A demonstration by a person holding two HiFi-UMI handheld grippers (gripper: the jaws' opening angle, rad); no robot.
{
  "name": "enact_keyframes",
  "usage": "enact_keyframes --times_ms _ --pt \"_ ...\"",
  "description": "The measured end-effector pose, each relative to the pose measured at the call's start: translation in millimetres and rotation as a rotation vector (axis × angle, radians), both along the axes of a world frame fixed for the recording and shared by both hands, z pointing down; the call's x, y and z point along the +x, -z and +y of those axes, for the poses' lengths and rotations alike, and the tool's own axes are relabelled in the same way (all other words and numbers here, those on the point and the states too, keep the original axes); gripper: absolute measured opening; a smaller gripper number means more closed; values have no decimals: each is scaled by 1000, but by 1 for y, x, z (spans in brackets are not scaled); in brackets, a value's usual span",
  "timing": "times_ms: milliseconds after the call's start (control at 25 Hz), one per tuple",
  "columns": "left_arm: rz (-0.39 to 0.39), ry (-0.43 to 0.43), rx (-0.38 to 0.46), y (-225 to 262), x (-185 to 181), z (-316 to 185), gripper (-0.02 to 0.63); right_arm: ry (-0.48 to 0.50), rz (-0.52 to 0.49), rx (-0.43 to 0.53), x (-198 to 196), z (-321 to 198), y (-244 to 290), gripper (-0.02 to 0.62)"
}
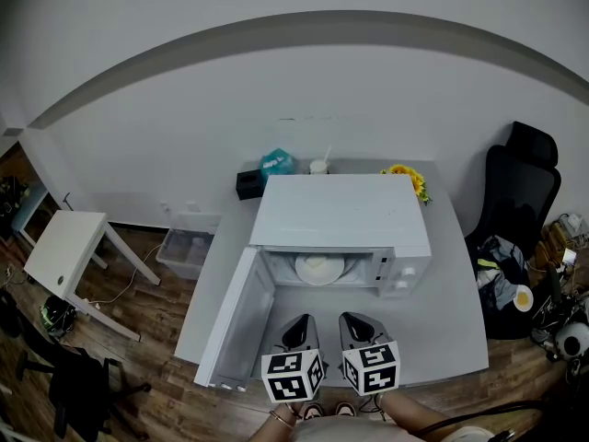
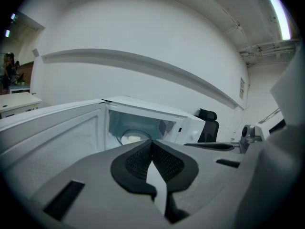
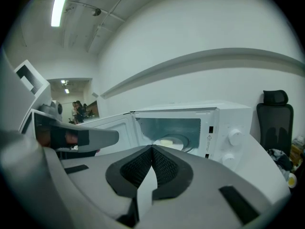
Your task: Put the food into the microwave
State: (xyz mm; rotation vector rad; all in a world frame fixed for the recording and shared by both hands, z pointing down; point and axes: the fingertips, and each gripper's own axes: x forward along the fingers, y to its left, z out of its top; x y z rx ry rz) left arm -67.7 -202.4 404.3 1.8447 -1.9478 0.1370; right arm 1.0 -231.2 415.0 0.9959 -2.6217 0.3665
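A white microwave point(image 1: 342, 224) stands on the grey table point(image 1: 456, 293) with its door point(image 1: 235, 319) swung wide to the left. Inside, pale food lies on a white plate point(image 1: 319, 268), which also shows in the left gripper view point(image 2: 132, 137) and the right gripper view point(image 3: 167, 142). My left gripper point(image 1: 299, 321) and right gripper point(image 1: 355, 319) hover side by side just in front of the open cavity, both outside it. In each gripper view the jaws meet at the tips with nothing between them: left gripper point(image 2: 152, 142), right gripper point(image 3: 152, 148).
Behind the microwave sit a teal tissue box point(image 1: 276, 163), a black box point(image 1: 249, 183), a white cup point(image 1: 318, 166) and yellow flowers point(image 1: 409, 180). A black office chair point(image 1: 520, 191) stands at the right. A small white table point(image 1: 69, 247) and a plastic bin point(image 1: 184, 251) are on the left.
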Motion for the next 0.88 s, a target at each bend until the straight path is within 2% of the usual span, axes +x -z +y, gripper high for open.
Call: enact_keyframes --times_ms 880 --pt "12 -11 5 -1 -4 -1 3 -56 -4 -4 5 -4 0 14"
